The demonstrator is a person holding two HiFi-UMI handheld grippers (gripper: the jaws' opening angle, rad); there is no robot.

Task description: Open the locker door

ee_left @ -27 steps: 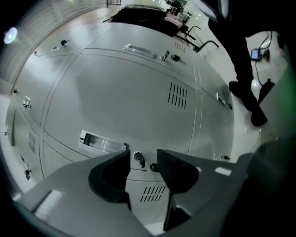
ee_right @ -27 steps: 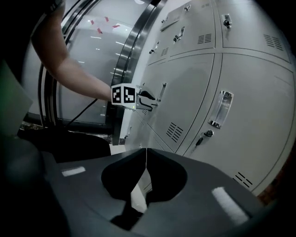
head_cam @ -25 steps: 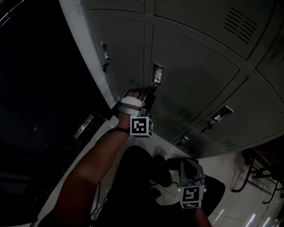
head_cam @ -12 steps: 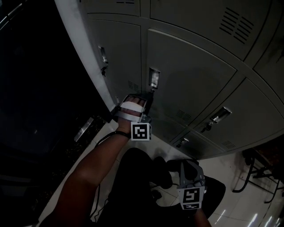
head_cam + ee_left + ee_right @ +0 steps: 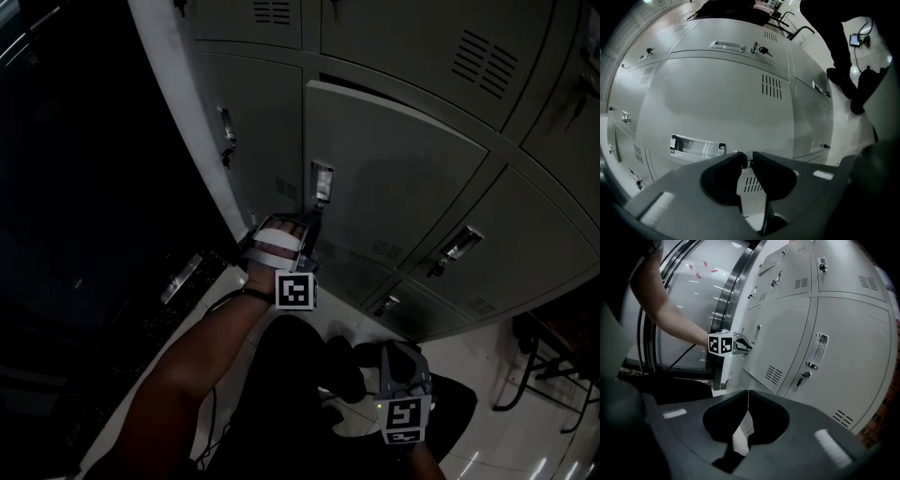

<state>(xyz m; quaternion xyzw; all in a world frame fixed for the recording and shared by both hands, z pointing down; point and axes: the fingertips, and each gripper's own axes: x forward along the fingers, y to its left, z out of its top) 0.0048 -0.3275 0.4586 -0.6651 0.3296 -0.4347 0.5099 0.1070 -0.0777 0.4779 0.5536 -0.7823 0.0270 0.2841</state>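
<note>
Now | left hand-held gripper (image 5: pixel 316 216): jaws just closing, pinching small key (image 5: pixel 749 163) | flat grey metal door (image 5: pixel 403 159)

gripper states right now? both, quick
Left gripper: jaws have just been closing, now shut on the small lock piece beside the handle of the locker door.
Right gripper: jaws shut, nothing between them.

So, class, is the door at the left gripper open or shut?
Ajar: the locker door shows a dark gap along its top.
</note>
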